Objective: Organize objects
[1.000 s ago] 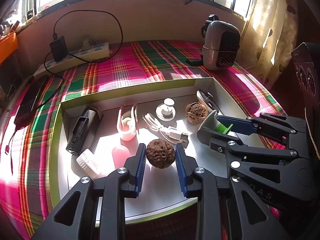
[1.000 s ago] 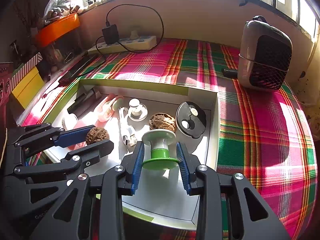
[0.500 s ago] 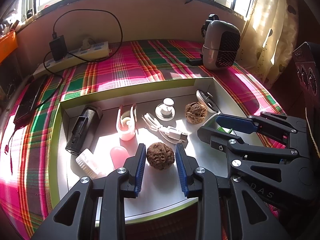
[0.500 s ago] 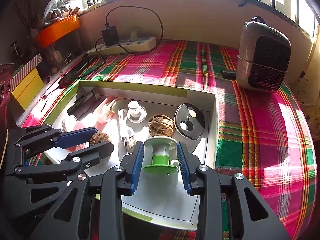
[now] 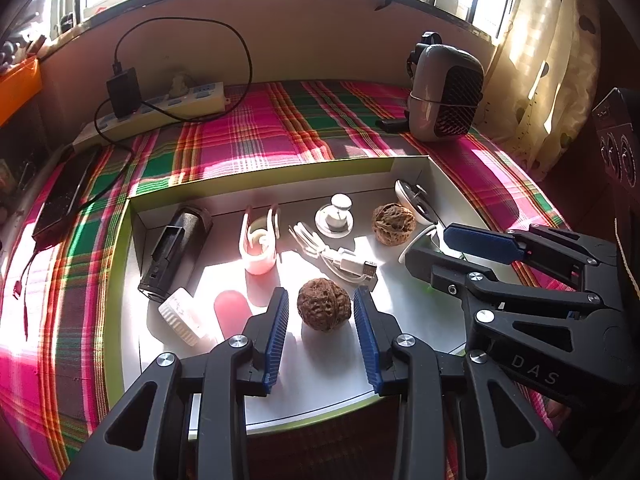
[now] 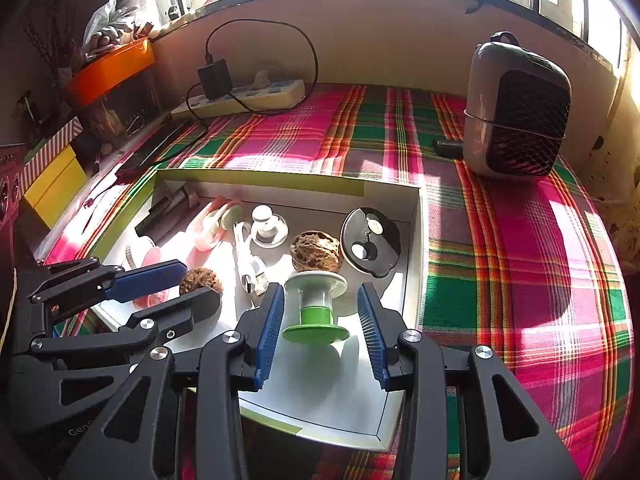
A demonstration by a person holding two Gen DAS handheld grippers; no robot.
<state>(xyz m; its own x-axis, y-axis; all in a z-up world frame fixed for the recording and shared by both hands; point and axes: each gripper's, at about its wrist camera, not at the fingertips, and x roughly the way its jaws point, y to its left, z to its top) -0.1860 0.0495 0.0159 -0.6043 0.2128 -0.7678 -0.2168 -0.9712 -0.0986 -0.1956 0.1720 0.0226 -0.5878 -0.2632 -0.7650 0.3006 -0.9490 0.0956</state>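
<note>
Both drops basically done, now abt a clean release. Left gripper (image 5: 320,330) jaws opening, walnut (image 5: 324,305) between the pads but clear of both, sitting on the tray (image 5: 280,178) floor near the front edge. Right gripper (image 6: 322,330) jaws opening too, green-and-white spool (image 6: 316,306) upright between them, gaps showing both sides, standing front-right in the tray beside the second walnut (image 6: 316,250) and black round lid (image 6: 370,242).

Best practice here: finish spreading before any retreat, else pad drags the spool and tips it; top-heavy-looking, narrow waist. Back out straight along the finger line, no sideways sweep. Walnut prob rolls if nudged, so lift left side up and back, not across. White cable (image 5: 340,258) just behind the walnut, keep fingertips off it. Grippers close tgthr, so withdraw one at a time.
</note>
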